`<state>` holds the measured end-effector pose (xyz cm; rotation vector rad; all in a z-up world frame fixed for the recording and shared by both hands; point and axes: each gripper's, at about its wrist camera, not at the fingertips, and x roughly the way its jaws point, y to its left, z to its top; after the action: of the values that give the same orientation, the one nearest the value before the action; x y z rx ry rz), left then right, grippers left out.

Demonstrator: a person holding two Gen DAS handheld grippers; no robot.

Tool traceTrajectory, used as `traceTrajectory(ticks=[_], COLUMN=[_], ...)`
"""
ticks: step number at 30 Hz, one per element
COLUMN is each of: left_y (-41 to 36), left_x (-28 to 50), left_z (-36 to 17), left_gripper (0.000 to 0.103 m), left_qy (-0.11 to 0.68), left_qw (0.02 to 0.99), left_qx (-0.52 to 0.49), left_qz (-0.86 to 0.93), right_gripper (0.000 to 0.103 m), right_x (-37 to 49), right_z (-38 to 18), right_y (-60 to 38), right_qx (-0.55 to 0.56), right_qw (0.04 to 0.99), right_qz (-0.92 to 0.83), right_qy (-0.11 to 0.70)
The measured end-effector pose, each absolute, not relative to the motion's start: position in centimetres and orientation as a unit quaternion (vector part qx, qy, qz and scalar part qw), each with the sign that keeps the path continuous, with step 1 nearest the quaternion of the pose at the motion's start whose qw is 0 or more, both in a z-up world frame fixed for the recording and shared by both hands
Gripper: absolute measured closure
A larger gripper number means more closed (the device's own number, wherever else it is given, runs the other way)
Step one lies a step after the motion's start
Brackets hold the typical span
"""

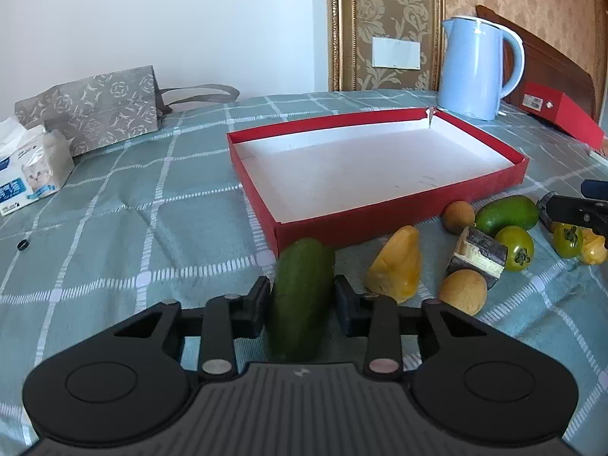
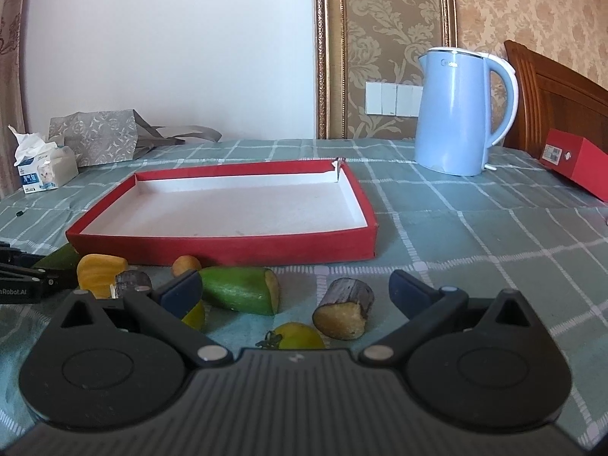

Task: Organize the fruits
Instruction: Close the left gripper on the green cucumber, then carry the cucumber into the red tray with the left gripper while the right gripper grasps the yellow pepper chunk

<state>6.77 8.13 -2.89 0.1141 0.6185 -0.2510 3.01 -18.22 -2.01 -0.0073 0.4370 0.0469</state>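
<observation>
Left wrist view: left tongs (image 1: 303,296) pinching a long dark green fruit (image 1: 302,296), pads pressed on both its sides. Smooth matte skin, rounded far end, lying lengthwise along the fingers on the checked cloth of the tabletop (image 1: 114,235), far end just before the near wall of the red box (image 1: 380,224). Box shallow, white inside, nothing in it.

To the right of the held fruit: a yellow wedge-shaped piece (image 1: 395,264), a round tan fruit (image 1: 463,290), a cut piece with dark bark and pale inside (image 1: 479,256), a small green tomato-like fruit with a dark calyx (image 1: 513,247), a shorter green fruit (image 1: 507,216), another small tan fruit (image 1: 459,216).

Right wrist view: right tongs (image 2: 295,288) spread wide, holding nothing, above a half green fruit with a cut yellowish face (image 2: 239,288), a brown bark-covered stump (image 2: 344,313) and a yellow-green round fruit (image 2: 298,336).

Farther back: blue kettle (image 2: 456,114), patterned grey bag (image 1: 95,110), tissue pack (image 1: 30,167).
</observation>
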Motion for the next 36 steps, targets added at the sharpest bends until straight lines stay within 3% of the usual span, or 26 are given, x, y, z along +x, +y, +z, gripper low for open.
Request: traceTrajectory(ticks=[18,25,28,31,36], left_y=[6.0,5.1,5.2,5.2,5.3], left_x=[2.9,2.0,2.1,2.0,2.0], left_z=[-2.6,-2.8,-2.8,-2.9,-2.9], left_gripper=[0.072,0.072,0.072,0.072,0.072], left_qy=[0.291,0.286,0.288,0.288,0.288], left_qw=[0.954,0.956,0.955,0.955,0.955], left_qx=[-0.002,0.009,0.004,0.003,-0.003], left_qz=[-0.074,-0.070,-0.070,-0.068,-0.069], right_gripper=[0.000,0.001,0.016,0.020,0.050], right_x=[-0.3,-1.7,-1.6,-1.1,-0.1], right_z=[-1.2,-2.5,-2.9,-3.4,-3.6], right_y=[-27.0,-24.7,-23.2,-22.3,-21.7], right_qx=[-0.031,-0.079,-0.101,-0.114,-0.100], right_qw=[0.974,0.967,0.963,0.957,0.951], right_qz=[-0.020,0.035,0.050,0.058,0.085], right_qy=[0.223,0.239,0.245,0.261,0.281])
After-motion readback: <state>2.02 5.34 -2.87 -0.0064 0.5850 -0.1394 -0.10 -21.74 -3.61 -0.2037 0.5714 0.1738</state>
